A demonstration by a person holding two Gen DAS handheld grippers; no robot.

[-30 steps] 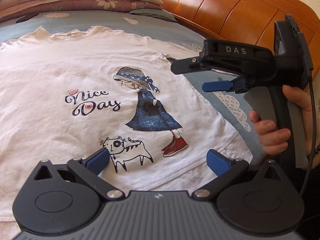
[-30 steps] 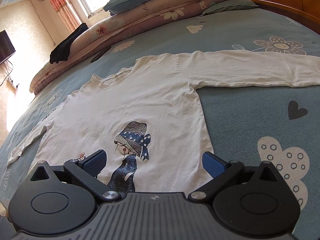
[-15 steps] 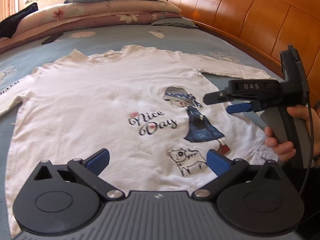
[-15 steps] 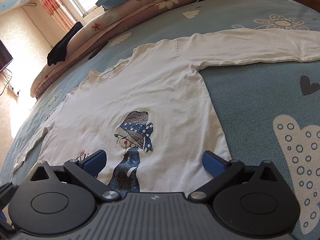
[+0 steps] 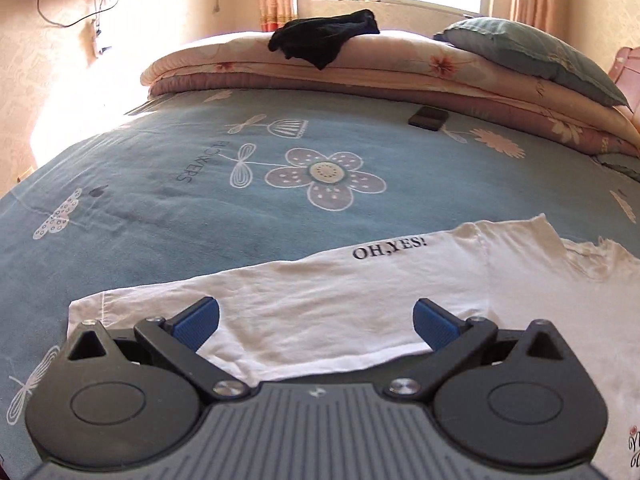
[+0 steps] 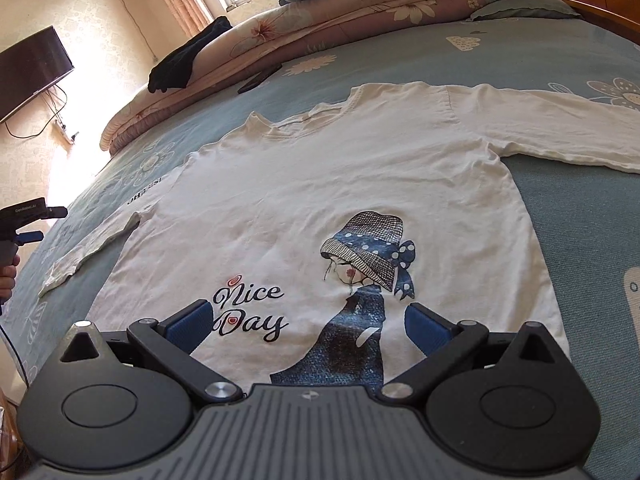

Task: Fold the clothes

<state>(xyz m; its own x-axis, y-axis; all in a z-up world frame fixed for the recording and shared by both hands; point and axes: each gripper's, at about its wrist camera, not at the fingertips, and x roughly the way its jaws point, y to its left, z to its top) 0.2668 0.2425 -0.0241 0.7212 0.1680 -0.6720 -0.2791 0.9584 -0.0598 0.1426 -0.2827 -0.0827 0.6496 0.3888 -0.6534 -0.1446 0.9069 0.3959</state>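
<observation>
Fingers of your left gripper (image 5: pixel 316 320) stand spread wide and empty, poised over the near sleeve (image 5: pixel 280 300) of the white shirt (image 6: pixel 320 200), the one printed "OH,YES!", without touching it as far as the left wrist view shows. Your right gripper (image 6: pixel 306 326) is likewise spread and holding nothing, low over the shirt's hem by the "Nice Day" print (image 6: pixel 248 312). Shirt lies flat, front up, on the blue flowered bed (image 5: pixel 160 200), body smoothed, both sleeves stretched straight out to the sides; far sleeve (image 6: pixel 560 132) runs toward the wooden headboard side. Judgement: spreading is done, no fold is made yet, so the whole folding sequence remains, sleeves in first, then the body. Your left gripper looks best placed to begin with the near sleeve. No containers in view, no basket or drawer to receive the shirt. Elsewhere on the bed: stacked quilts (image 5: pixel 360 72) with a dark garment (image 5: pixel 324 40) draped on top, a pillow (image 5: pixel 532 56), and a small dark flat object (image 5: pixel 428 117) I cannot identify.
</observation>
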